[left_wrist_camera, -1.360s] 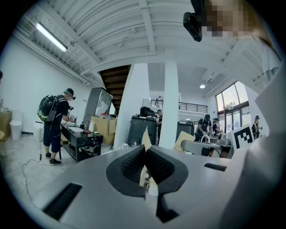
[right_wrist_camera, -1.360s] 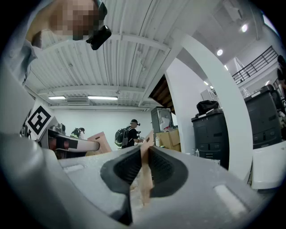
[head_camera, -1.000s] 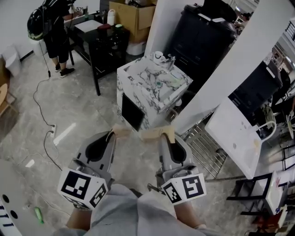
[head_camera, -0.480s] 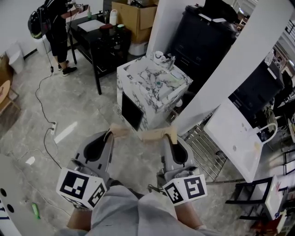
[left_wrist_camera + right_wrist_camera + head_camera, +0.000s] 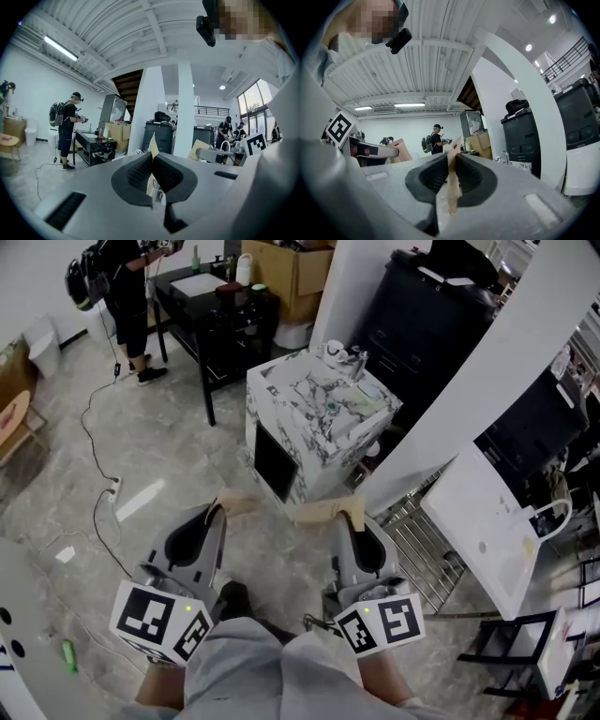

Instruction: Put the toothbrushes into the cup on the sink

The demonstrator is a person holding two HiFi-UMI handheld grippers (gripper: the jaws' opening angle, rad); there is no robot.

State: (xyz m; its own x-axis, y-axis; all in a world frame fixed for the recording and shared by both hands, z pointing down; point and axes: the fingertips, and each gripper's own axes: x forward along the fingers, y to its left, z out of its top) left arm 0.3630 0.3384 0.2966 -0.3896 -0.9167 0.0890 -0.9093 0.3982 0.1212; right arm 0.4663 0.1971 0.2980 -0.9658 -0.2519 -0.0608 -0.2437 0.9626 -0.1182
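Two flat tan packs, the left pack [image 5: 242, 503] and the right pack [image 5: 317, 513], are held short of the marble sink cabinet [image 5: 302, 399]. They are well apart from the cabinet, over the floor [image 5: 159, 456]. On the cabinet's far corner a white cup [image 5: 334, 350] stands just beside the faucet [image 5: 357, 360]. The cup is too small to tell what is in it. Beyond the cabinet an open cardboard box [image 5: 281, 266] holds dark things that cannot be made out. The left gripper [image 5: 228, 509] and the right gripper [image 5: 348, 515] lie side by side, tips toward the cabinet and marker cubes nearest the person's body. The left fingers [image 5: 136, 171] are pressed together on the left pack, which stands on edge and sticks out past them. The right fingers [image 5: 433, 176] clamp the right pack the same way. Only the card edges show between the fingers, so no toothbrush itself can be seen.
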